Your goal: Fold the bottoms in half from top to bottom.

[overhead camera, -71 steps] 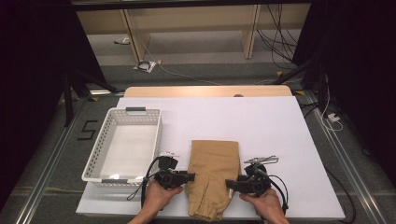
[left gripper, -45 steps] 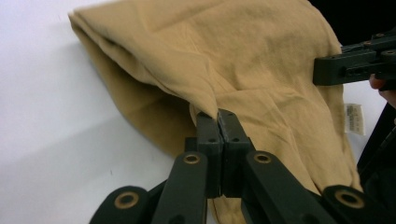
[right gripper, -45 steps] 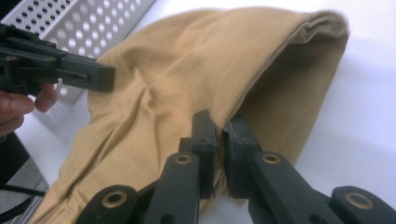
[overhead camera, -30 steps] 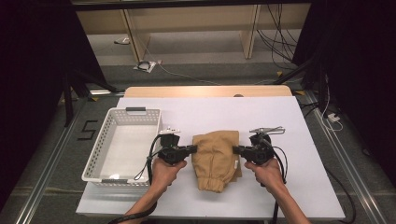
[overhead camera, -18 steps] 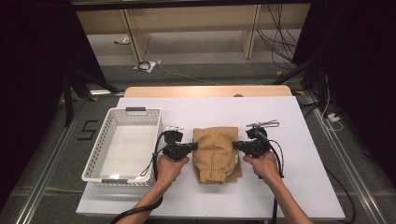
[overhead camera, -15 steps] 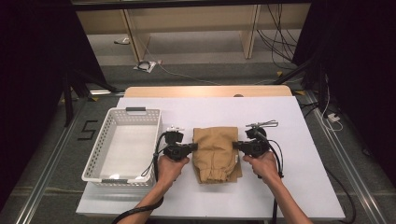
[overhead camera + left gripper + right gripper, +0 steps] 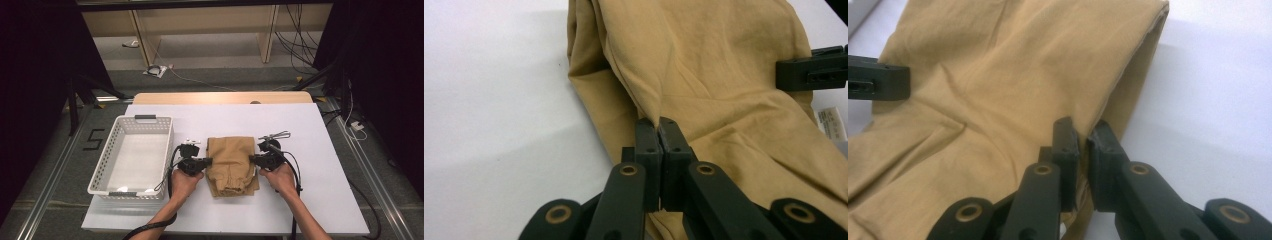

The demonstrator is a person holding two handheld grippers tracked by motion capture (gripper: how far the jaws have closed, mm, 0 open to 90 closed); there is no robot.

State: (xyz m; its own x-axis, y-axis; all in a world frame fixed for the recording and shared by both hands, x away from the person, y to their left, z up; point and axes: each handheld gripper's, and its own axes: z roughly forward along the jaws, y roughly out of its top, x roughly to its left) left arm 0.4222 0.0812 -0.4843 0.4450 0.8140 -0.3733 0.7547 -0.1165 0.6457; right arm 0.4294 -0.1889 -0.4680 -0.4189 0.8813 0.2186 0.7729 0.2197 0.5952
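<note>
Basket: white perforated basket (image 7: pixel 134 155) at the left of the desk (image 7: pixel 320 150), nothing lying in it.
Garment: folded tan garment (image 7: pixel 231 164) flat on the desk between the two grippers, just right of the basket.
Left gripper: left gripper (image 7: pixel 204 161) at the garment's left edge, fingers (image 7: pixel 647 145) pressed together on a fold of the cloth.
Right gripper: right gripper (image 7: pixel 254 159) at the garment's right edge, fingers (image 7: pixel 1066 140) clamped on the cloth's edge.
Open room: bare white desk beyond the garment, to its right, and in front of it; the basket stands close on the left.
Edges: garment well inside the desk edges; basket near the left edge.
Hard to see: the garment's lower layers and a small white label (image 7: pixel 833 122) at the frame edge, its print unreadable.
</note>
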